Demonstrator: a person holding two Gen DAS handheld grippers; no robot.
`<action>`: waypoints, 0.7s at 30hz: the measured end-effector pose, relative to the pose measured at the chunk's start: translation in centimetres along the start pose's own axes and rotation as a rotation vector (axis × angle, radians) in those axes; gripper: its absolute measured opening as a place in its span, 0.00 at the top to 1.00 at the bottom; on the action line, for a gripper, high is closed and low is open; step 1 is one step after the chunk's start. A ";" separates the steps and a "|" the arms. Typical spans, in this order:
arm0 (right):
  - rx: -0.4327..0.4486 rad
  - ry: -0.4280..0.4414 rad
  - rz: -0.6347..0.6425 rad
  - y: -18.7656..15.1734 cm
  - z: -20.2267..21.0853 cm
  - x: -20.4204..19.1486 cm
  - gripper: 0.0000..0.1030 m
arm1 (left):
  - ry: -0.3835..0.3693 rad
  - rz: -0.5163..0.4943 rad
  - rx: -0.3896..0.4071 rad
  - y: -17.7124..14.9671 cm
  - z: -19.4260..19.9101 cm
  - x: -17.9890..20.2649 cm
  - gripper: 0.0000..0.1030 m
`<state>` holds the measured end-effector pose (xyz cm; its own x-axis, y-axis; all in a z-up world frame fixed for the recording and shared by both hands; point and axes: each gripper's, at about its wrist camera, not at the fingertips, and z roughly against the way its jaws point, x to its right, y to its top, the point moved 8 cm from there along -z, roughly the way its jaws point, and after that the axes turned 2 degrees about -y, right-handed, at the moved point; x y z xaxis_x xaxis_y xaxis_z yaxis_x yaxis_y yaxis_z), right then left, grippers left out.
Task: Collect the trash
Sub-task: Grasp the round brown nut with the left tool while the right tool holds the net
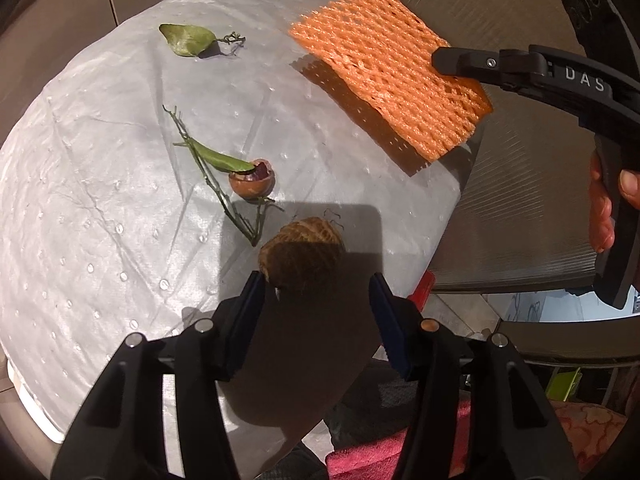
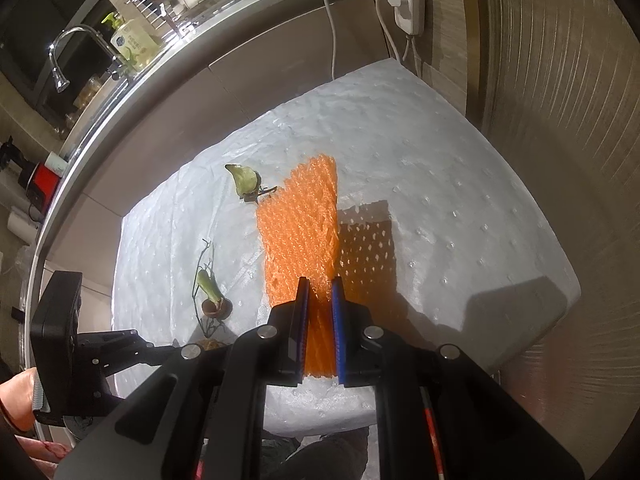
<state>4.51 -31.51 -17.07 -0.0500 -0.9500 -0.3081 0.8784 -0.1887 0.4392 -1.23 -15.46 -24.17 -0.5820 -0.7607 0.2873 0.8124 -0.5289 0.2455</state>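
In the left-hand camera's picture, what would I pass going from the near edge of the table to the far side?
Left gripper → brown fuzzy pit → small brown shell → loose green leaf. The orange foam net hangs lifted in the right gripper.

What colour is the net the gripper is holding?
Orange foam net, clearest in the left wrist view.

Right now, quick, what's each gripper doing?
Left gripper: open, jaws either side of the fibrous brown ball, not gripping it.
Right gripper: closed on the orange foam net, lifted.
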 end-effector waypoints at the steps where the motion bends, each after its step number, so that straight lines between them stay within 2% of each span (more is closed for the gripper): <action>1: -0.001 0.000 -0.001 -0.1 0.0 0.0 0.89 | -0.001 0.006 0.004 0.1 0.1 -0.1 0.52; 4: 0.000 0.003 0.004 -0.2 0.2 0.0 0.89 | -0.010 0.018 0.006 0.3 0.2 -0.2 0.58; 14: 0.008 0.008 0.002 -0.3 0.5 0.1 0.89 | -0.032 0.062 0.000 1.0 -0.2 -0.3 0.58; 21: 0.014 0.010 -0.015 -0.6 0.6 0.6 0.89 | -0.021 0.061 -0.020 1.3 -1.8 0.1 0.49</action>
<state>3.64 -32.09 -16.96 -0.0584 -0.9446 -0.3231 0.8707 -0.2066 0.4464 -0.17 -16.97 -25.51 -0.5318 -0.7839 0.3205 0.8469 -0.4891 0.2088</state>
